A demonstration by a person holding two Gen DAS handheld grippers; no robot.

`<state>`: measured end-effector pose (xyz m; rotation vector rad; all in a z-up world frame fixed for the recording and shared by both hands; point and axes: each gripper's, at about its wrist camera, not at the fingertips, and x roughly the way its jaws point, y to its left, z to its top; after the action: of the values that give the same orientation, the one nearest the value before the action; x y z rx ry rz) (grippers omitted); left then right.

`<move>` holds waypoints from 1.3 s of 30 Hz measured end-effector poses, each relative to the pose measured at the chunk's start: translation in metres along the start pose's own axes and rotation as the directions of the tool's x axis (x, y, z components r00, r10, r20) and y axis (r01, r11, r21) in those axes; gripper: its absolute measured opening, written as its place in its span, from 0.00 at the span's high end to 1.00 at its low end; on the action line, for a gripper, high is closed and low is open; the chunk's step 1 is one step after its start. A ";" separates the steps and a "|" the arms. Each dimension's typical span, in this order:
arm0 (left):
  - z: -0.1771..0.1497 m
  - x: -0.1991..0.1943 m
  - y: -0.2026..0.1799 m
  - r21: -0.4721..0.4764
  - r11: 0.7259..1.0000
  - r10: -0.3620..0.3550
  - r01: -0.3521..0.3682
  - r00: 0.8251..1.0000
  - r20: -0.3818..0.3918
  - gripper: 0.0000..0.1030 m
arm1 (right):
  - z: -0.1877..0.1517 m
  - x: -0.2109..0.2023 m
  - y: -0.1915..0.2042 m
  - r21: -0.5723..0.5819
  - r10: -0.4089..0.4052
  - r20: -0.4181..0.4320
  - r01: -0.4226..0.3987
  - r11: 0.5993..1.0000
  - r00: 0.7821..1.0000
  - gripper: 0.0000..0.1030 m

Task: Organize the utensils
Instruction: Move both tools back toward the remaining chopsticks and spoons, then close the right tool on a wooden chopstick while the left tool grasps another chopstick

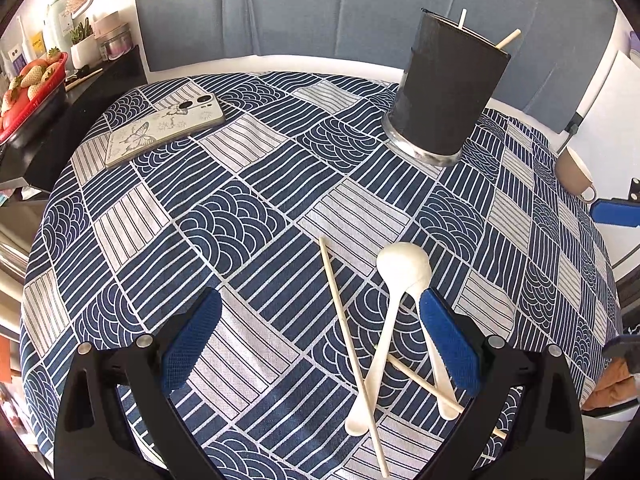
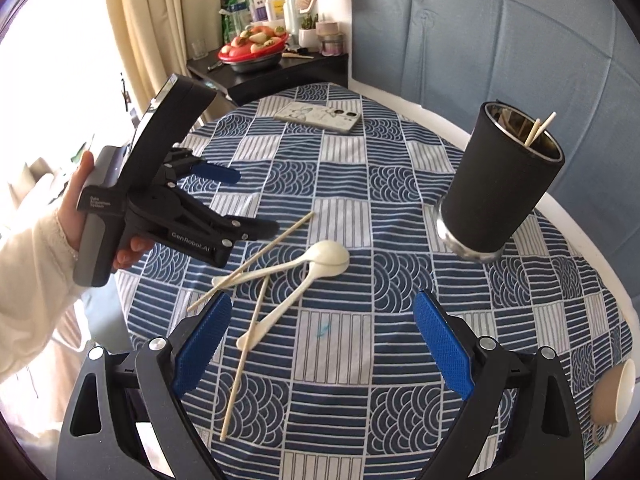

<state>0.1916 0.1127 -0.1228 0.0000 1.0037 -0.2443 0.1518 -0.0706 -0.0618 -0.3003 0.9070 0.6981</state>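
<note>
Fingers point(image 1: 448, 344) of both grippers spread wide, empty; spoons point(image 1: 404, 264) lie mid-table, black cup point(image 1: 444, 92) near the far edge.

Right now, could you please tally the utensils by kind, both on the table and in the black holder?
White spoons: 2, on the tablecloth.
Chopsticks on the cloth: 2.
Chopsticks in the black holder: 2.
Total: 6 utensils.
</note>
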 end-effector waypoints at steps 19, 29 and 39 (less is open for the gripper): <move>-0.011 0.032 0.002 0.007 0.999 0.038 -0.037 0.996 -0.078 0.06 | -0.060 0.063 0.038 -0.005 0.070 -0.216 -0.073 0.997 0.974 0.15; -0.011 0.045 0.002 0.036 0.995 0.093 -0.089 0.986 -0.136 0.06 | -0.068 0.072 0.041 0.001 0.065 -0.243 -0.067 0.998 0.968 0.15; -0.008 0.050 0.009 -0.007 0.989 0.141 -0.145 0.972 -0.188 0.17 | -0.079 0.077 0.051 -0.080 0.027 -0.266 -0.050 0.996 0.963 0.68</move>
<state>0.2124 0.1126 -0.1696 0.0773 1.1879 -0.1028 0.1015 -0.0405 -0.1679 -0.4619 1.1416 0.7459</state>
